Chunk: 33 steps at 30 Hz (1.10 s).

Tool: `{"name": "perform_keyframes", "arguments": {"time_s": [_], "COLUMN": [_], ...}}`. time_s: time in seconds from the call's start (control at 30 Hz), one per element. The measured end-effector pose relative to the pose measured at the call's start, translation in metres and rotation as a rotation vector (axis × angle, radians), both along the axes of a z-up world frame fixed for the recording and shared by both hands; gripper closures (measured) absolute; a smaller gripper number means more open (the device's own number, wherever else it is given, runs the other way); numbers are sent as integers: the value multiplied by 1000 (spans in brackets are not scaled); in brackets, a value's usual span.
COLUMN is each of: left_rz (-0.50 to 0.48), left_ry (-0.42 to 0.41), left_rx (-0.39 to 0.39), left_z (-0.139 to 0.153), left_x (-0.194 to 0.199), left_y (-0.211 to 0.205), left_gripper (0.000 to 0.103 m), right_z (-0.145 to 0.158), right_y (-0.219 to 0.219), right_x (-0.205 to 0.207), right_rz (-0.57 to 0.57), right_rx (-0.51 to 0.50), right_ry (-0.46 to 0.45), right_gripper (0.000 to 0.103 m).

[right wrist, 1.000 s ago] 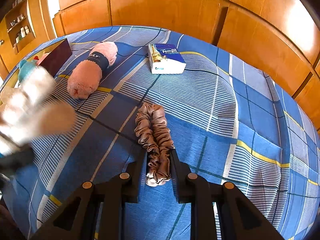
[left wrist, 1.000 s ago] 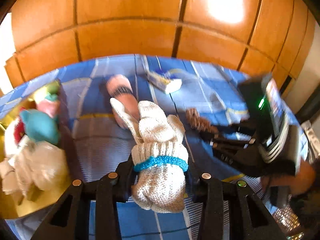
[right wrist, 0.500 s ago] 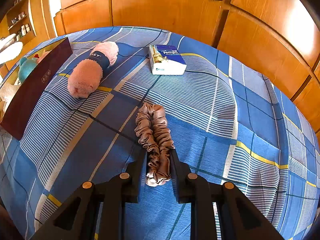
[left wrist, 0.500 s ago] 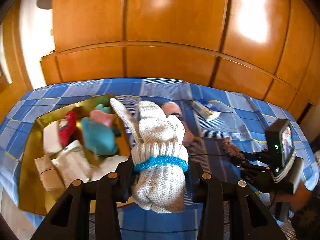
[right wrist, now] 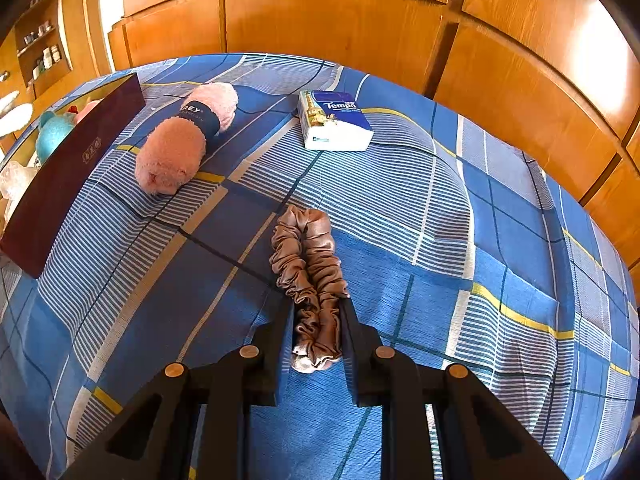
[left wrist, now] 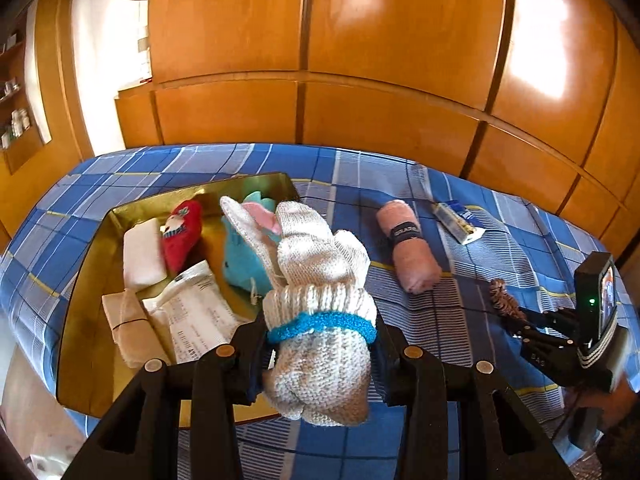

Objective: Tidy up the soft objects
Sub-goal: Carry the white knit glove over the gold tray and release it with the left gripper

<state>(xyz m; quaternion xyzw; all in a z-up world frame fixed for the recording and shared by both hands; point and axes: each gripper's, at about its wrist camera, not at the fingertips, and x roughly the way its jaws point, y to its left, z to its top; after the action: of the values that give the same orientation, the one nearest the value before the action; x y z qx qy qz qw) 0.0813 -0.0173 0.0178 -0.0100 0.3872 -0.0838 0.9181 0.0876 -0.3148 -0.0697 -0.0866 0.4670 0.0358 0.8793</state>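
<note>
The left gripper is clamped on a cream knitted glove with a bright blue band at the cuff, its two black fingers pressing the bundle from either side. The glove hangs in the air at the near right corner of a shallow gold-lined box with dark maroon outer walls, its limp fingers pointing away from the gripper.

Inside the box lie a turquoise plush toy, a small red stuffed toy, a white folded cloth, a beige wrapped bundle and a crinkly white packet with print on it.

The box sits on a bed covered by a blue plaid sheet with white and yellow stripes. To the right of the box a rolled pink fluffy towel with a dark paper band lies on the sheet, and farther right a blue and white pack of tissues, apart from the towel.

The right gripper is low on the sheet, its jaws closed tight on the near end of a ruffled taupe satin scrunchie. The rest of the scrunchie stretches away from the fingers, flat on the fabric. Orange-brown wooden wardrobe doors stand behind the bed.
</note>
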Motion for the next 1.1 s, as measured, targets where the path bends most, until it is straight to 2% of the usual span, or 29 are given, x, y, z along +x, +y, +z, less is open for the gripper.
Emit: {"name": "perform_keyframes", "arguments": {"time_s": [0.43, 0.53, 0.73, 0.87, 1.0, 1.1], "left_rz": [51, 89, 254, 340, 372, 348], "left_ry": [35, 46, 74, 74, 107, 135], "left_rx": [-6, -46, -217, -259, -298, -296], "left_z": [-12, -10, 0, 2, -7, -16], "left_x": [2, 5, 16, 16, 21, 33], "left_y": [23, 44, 127, 172, 190, 180], "left_gripper": [61, 61, 61, 61, 61, 61], "right_z": [-1, -1, -1, -1, 0, -1], "right_y": [2, 2, 2, 2, 2, 1], "right_x": [-1, -2, -2, -1, -1, -1], "right_rz": [4, 5, 4, 5, 4, 5], "right_rx": [-15, -16, -16, -15, -11, -8], "right_ry": [-8, -8, -8, -7, -6, -6], "right_gripper": [81, 81, 81, 81, 81, 81]}}
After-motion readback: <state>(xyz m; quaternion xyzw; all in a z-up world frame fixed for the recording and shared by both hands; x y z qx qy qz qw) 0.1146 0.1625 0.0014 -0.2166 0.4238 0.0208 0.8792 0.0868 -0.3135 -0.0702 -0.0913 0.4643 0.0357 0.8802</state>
